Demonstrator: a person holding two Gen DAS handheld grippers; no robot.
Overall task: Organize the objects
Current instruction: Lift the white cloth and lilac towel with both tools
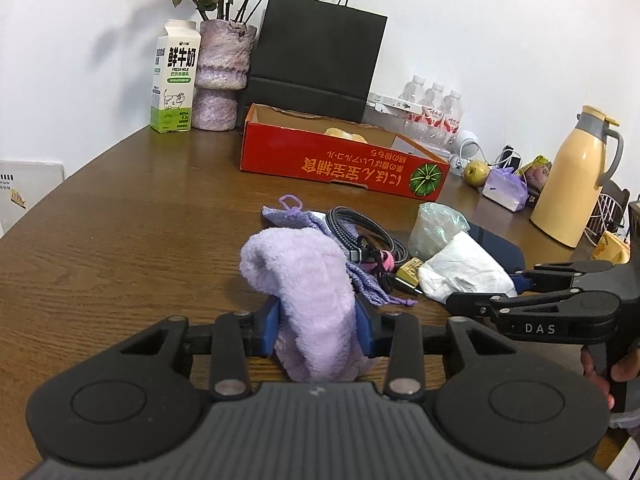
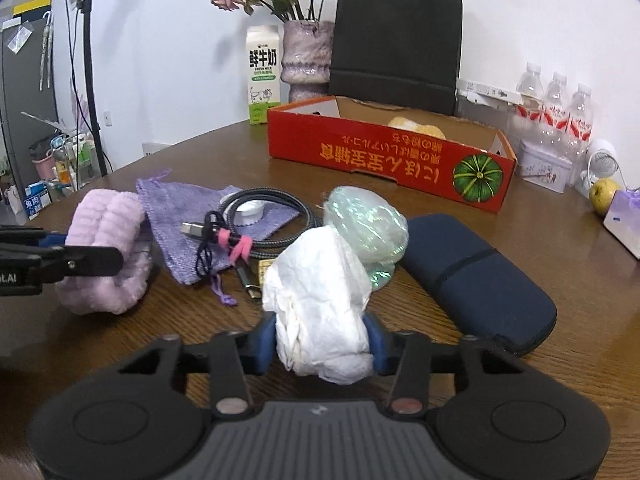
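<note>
Left gripper [image 1: 317, 322] clamped on fluffy lilac cloth [image 1: 298, 280], right gripper [image 2: 323, 340] pinching crumpled white tissue [image 2: 320, 304] over wooden table [image 1: 140, 240]

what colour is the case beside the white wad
Dark navy case with a black band; the right wrist view shows it best.

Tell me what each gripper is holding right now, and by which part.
The left gripper clamps the fluffy purple cloth around its near, lower part. The right gripper squeezes the crumpled white tissue wad across its near end.
</note>
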